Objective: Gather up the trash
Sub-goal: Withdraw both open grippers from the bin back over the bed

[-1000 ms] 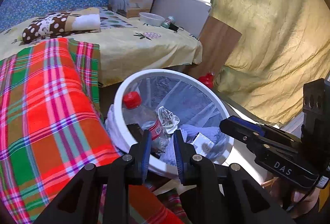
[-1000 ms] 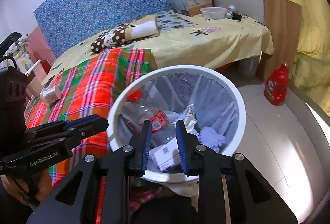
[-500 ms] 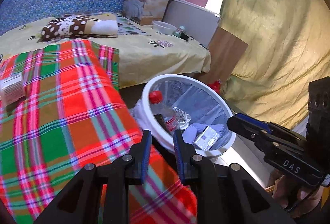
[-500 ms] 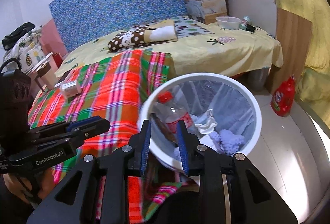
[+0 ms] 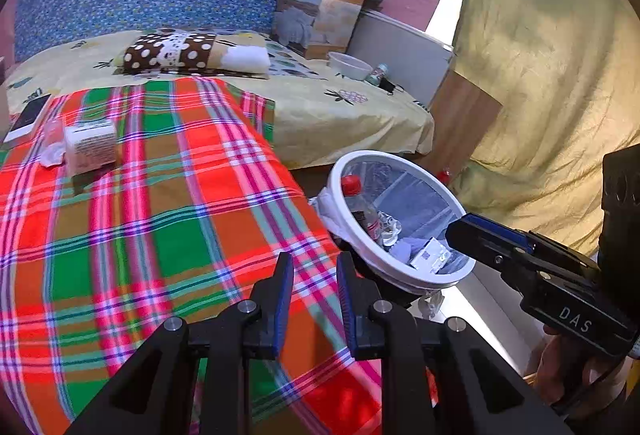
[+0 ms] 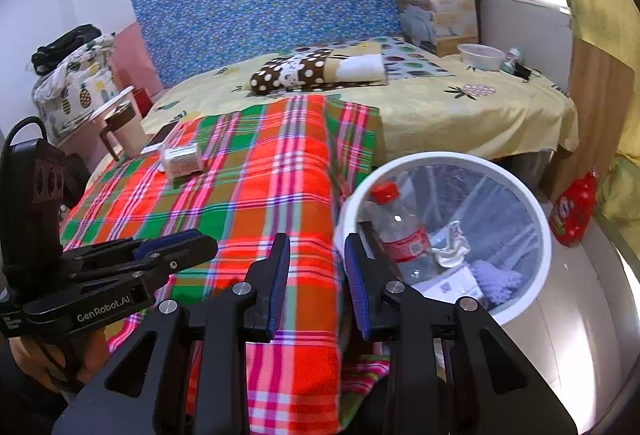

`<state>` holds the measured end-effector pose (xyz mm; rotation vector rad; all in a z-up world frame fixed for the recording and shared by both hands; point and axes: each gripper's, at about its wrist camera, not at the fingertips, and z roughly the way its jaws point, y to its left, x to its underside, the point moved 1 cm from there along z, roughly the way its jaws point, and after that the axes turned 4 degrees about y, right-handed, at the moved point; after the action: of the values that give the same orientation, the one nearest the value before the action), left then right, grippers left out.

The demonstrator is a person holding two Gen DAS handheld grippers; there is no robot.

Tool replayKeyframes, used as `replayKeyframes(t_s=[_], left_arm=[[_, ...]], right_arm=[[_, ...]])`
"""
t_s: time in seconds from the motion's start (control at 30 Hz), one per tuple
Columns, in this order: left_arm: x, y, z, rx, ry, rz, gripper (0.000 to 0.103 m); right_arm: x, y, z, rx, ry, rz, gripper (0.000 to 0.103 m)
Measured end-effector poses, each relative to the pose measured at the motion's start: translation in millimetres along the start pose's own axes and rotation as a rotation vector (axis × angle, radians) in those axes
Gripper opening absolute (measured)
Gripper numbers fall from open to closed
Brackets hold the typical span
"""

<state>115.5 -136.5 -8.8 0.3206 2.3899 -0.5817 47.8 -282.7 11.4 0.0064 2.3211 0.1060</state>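
A white trash bin (image 6: 440, 156) with a clear liner stands on the floor beside the bed. It holds a red-capped plastic bottle (image 6: 396, 227), crumpled paper, a small carton and a purple wad. The same bin (image 5: 400, 155) shows at the right of the left wrist view. On the plaid blanket (image 5: 160, 215) lie a small white box (image 5: 90, 145) and a crumpled tissue (image 5: 52, 155); the box (image 6: 182, 159) is also in the right wrist view. My left gripper (image 5: 315, 263) hovers over the blanket, slightly open and empty. My right gripper (image 6: 316, 243) is opening its jaws, with nothing between them.
A phone (image 5: 28, 113) lies at the blanket's far left edge. At the head of the bed are a spotted pillow (image 6: 316, 71), a bowl (image 6: 480, 57) and a tall cardboard package (image 6: 436, 7). A red detergent bottle (image 6: 572, 211) stands on the floor beyond the bin. A cup (image 6: 126, 131) is at the bedside.
Both grippers have swung away from above the bin toward the plaid blanket, so the bin now sits to the right. The white box has come into view. The right jaws stand slightly wider.
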Motion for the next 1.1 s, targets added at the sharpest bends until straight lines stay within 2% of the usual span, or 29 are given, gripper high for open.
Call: replayKeyframes(t_s=[0.7, 1.1], left_arm=[[10, 51, -49, -0.118, -0.062, -0.088, 0.022], [3, 86, -59, -0.185, -0.084, -0.132, 0.022]], right_arm=[[-9, 48, 13, -0.082, 0.009, -0.095, 0.032], [-17, 67, 28, -0.113, 0.018, -0.132, 0.033]])
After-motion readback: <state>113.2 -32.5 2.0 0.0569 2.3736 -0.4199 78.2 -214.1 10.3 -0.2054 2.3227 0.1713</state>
